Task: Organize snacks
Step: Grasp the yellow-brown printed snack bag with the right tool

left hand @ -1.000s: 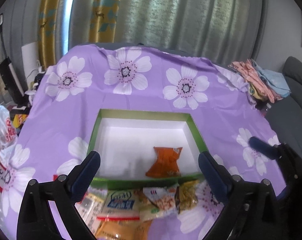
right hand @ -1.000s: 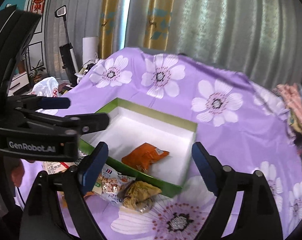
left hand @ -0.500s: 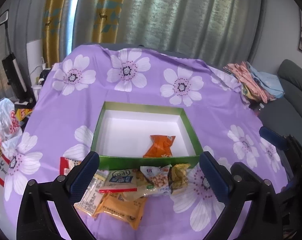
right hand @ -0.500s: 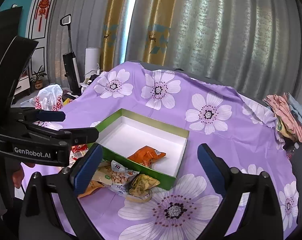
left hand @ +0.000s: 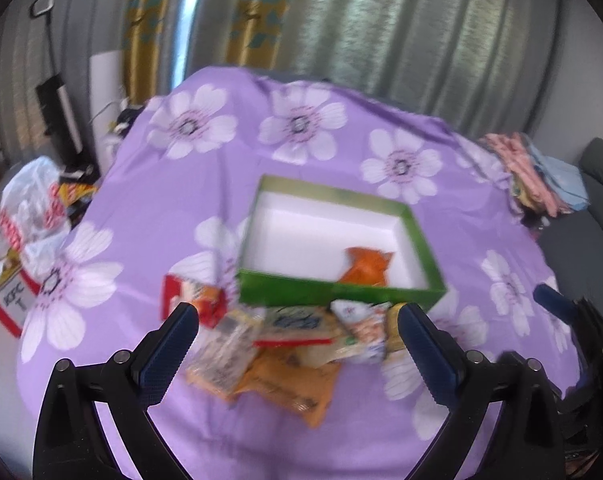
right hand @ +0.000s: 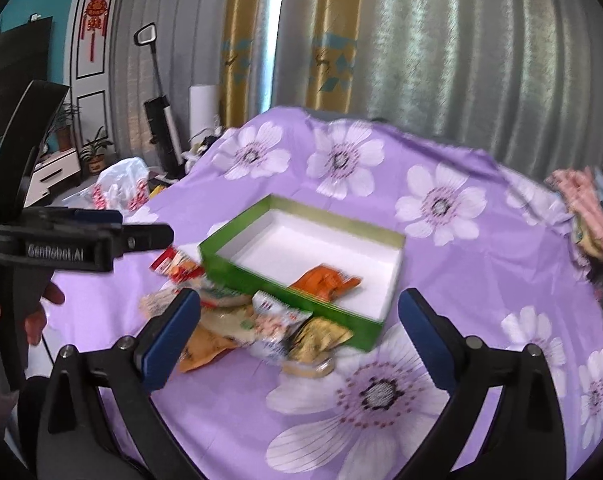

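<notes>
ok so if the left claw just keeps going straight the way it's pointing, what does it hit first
Most likely the heap of loose snack packets on the purple tablecloth, just short of the green box. The left claw is open; blur leaves depth uncertain.

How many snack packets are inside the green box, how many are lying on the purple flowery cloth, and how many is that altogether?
Inside the green cardboard box: 1, the crinkled orange packet
On the purple flowered cloth: 6 visible: red packet, beige packet, flat orange packet, blue-labelled packet, white peanut packet, gold packet
Total: 7, though the blurred, overlapping pile could hide more.
</notes>
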